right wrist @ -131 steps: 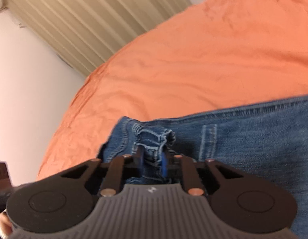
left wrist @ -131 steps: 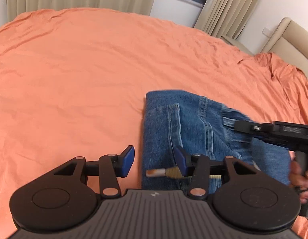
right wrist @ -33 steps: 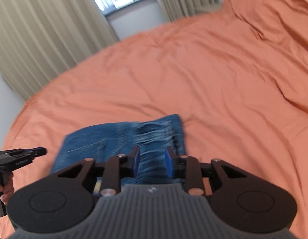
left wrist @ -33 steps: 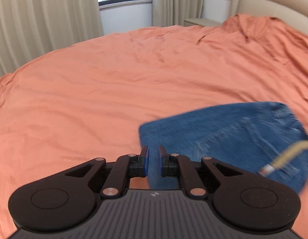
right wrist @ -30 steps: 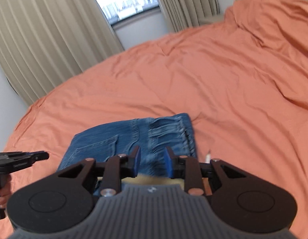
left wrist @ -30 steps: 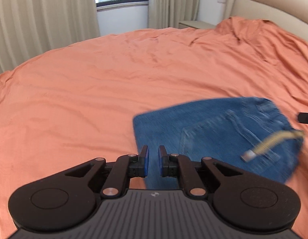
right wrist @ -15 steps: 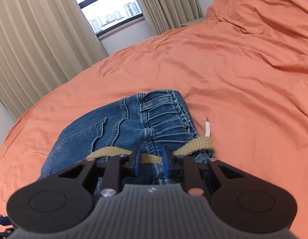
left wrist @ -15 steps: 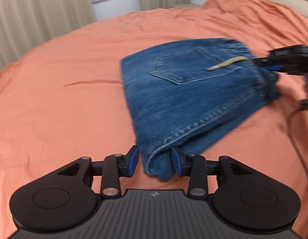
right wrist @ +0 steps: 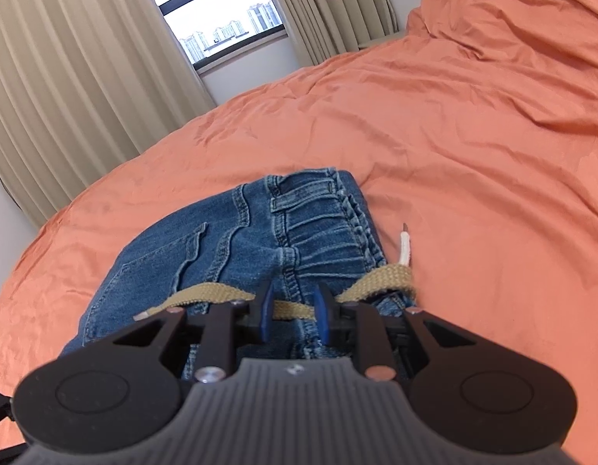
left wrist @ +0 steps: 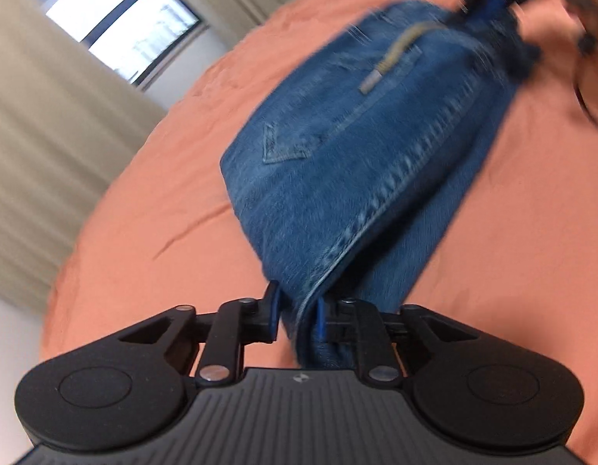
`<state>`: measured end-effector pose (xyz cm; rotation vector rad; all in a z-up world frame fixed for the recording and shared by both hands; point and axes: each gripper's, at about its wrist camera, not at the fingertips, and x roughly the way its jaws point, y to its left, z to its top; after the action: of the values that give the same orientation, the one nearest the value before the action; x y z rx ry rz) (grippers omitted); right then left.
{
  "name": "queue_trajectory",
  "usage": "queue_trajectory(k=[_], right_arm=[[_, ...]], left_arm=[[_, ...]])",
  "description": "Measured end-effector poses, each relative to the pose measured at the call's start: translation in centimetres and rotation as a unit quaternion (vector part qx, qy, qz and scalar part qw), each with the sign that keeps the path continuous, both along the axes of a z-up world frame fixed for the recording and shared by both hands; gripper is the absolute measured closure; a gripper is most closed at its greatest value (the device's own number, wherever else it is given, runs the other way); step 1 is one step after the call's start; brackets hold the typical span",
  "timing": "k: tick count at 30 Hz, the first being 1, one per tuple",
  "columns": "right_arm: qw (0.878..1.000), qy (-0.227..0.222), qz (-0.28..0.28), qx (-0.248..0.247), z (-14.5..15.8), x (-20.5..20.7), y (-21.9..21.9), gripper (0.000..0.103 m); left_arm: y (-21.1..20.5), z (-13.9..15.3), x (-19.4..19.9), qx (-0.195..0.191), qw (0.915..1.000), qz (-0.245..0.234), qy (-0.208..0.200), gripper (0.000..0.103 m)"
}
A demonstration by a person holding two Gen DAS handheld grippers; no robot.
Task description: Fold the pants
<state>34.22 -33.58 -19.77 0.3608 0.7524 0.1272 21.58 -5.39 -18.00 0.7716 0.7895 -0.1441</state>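
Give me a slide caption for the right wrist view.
Right gripper clamps folded blue denim pants at the waistband on orange bedsheet.

Each hand carried a matte black tool. The left gripper [left wrist: 297, 312] had a wide ribbed housing with a small pale emblem at its front edge, flanked by two round black discs with a raised ring on each. Thin black link arms ran forward from silver and copper-coloured rivets to two short fingers faced with blue pads [left wrist: 319, 319]. The right gripper [right wrist: 293, 316] was built alike: ribbed grey-black body, round discs, rivets and blue pads [right wrist: 266, 316].
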Motion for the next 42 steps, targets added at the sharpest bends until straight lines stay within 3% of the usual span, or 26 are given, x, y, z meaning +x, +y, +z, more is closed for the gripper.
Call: queue_trajectory(k=[2, 4, 7, 13, 21, 26, 28, 29, 31, 32, 33, 38, 42], right_arm=[[1.000, 0.010, -0.002, 0.009, -0.3, 0.2, -0.2, 0.088], [1.000, 0.014, -0.003, 0.005, -0.4, 0.3, -0.2, 0.089], [1.000, 0.017, -0.001, -0.005, -0.6, 0.5, -0.1, 0.092], [1.000, 0.016, 0.002, -0.013, -1.0, 0.8, -0.1, 0.092], [1.000, 0.018, 0.013, -0.013, -1.0, 0.8, -0.5, 0.092], [0.999, 0.036, 0.015, -0.009, -0.2, 0.6, -0.7, 0.092], [0.999, 0.039, 0.028, -0.021, 0.9, 0.4, -0.5, 0.088], [0.998, 0.037, 0.037, -0.023, 1.6, 0.3, -0.6, 0.082], [0.998, 0.029, 0.053, -0.007, 3.0, 0.0, -1.1, 0.059], [0.998, 0.025, 0.055, -0.001, 3.6, -0.1, -1.5, 0.043], [0.998, 0.021, 0.053, 0.002, 4.2, -0.1, -2.0, 0.037], [0.998, 0.043, 0.049, 0.013, 5.1, 1.6, -4.9, 0.033], [0.993, 0.094, 0.053, 0.056, 2.7, 4.1, -6.8, 0.031]], left_arm=[[-0.1, -0.4, -0.5, 0.033, 0.9991, -0.025, 0.003, 0.087], [-0.4, -1.2, -0.5, 0.041, 0.9986, -0.029, 0.016, 0.088], [-0.1, -2.5, 0.1, 0.017, 0.9991, -0.007, 0.037, 0.088], [0.4, -2.8, 0.5, -0.010, 0.9990, 0.011, 0.042, 0.088], [0.8, -0.7, 1.1, -0.032, 0.9977, 0.019, 0.056, 0.086], [2.1, 0.2, -0.6, -0.066, 0.9940, 0.033, 0.081, 0.085], [3.2, 1.1, -1.3, -0.094, 0.9907, 0.037, 0.091, 0.085], [3.7, 1.8, -1.6, -0.116, 0.9878, 0.041, 0.096, 0.084], [5.3, 3.7, -1.3, -0.178, 0.9779, 0.058, 0.094, 0.083], [6.2, 4.7, -0.8, -0.213, 0.9704, 0.067, 0.092, 0.082], [7.0, 5.6, -0.2, -0.248, 0.9616, 0.078, 0.089, 0.080], [10.2, 7.2, 4.9, -0.368, 0.9190, 0.123, 0.072, 0.046], [12.9, 4.7, 9.7, -0.464, 0.8625, 0.173, 0.105, 0.041]])
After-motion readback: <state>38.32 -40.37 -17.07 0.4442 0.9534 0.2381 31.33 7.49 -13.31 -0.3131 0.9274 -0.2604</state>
